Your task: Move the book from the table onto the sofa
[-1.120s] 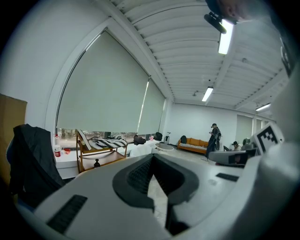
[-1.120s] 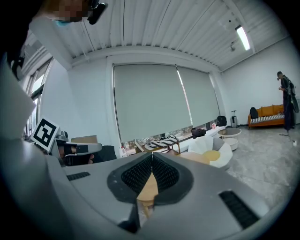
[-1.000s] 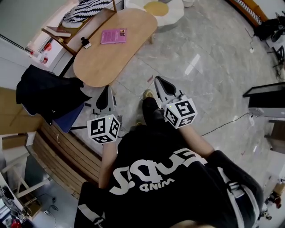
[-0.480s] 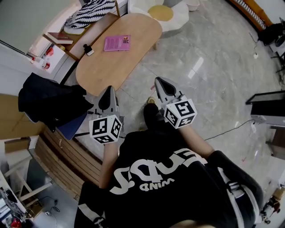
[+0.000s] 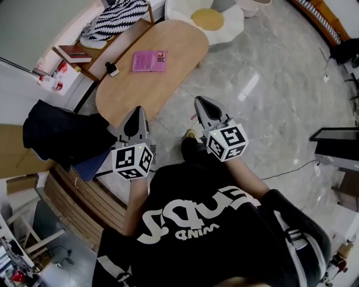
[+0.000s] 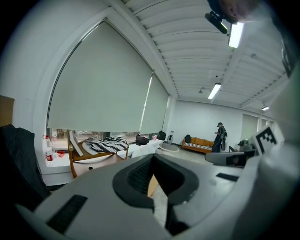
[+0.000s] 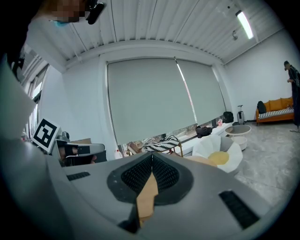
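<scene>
A pink book (image 5: 150, 60) lies flat on the far half of the oval wooden table (image 5: 132, 92). My left gripper (image 5: 136, 111) is shut and holds nothing; its tip shows over the table's near end, well short of the book. My right gripper (image 5: 198, 101) is shut and empty too, over the floor just right of the table. In the left gripper view the shut jaws (image 6: 153, 160) point level across the room. In the right gripper view the shut jaws (image 7: 151, 158) point at the table top (image 7: 206, 161). The book shows in neither gripper view.
A small black object (image 5: 112, 69) lies on the table left of the book. A wooden chair with a striped cushion (image 5: 115, 14) and a white flower-shaped seat (image 5: 207, 17) stand beyond the table. A dark garment (image 5: 59, 132) lies on a slatted wooden seat (image 5: 76, 188) at my left.
The table and book have slid lower and nearer in the head view as the person walks toward them. Both grippers stay shut and keep their pose ahead of the body.
</scene>
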A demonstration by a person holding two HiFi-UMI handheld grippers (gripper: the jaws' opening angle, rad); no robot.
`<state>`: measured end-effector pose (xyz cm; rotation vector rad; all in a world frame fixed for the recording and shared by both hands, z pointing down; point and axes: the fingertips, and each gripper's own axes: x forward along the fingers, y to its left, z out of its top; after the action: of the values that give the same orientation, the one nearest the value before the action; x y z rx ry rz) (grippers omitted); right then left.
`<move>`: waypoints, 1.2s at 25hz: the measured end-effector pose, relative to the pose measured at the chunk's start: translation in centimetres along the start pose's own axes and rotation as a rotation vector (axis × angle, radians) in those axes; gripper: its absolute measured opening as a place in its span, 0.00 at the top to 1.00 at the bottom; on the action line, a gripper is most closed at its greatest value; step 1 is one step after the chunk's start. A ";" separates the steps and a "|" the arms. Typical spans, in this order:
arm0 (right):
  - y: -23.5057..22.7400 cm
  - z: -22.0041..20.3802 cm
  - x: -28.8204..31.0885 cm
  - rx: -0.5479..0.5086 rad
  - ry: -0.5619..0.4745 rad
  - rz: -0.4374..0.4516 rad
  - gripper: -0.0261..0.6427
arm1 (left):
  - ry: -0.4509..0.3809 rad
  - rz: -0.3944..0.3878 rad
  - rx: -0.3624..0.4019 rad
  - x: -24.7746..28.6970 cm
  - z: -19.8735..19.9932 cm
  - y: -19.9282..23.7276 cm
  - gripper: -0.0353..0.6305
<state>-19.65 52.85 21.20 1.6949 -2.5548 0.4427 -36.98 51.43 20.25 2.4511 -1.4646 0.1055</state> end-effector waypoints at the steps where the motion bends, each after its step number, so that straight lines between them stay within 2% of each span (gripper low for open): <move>1: -0.5 0.3 0.5 0.000 0.002 0.005 0.96 | 0.000 0.004 -0.001 0.7 0.2 0.0 0.94; 17: -8.3 3.4 8.4 -0.026 0.038 0.129 0.96 | -0.024 0.108 -0.021 10.7 2.7 0.4 0.94; 30: -9.9 2.2 10.5 0.010 0.077 0.191 0.96 | -0.011 0.185 -0.022 12.1 2.4 1.0 0.94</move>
<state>-14.57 39.28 23.17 1.4116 -2.6728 0.5194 -32.17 40.05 20.68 2.2983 -1.6858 0.1131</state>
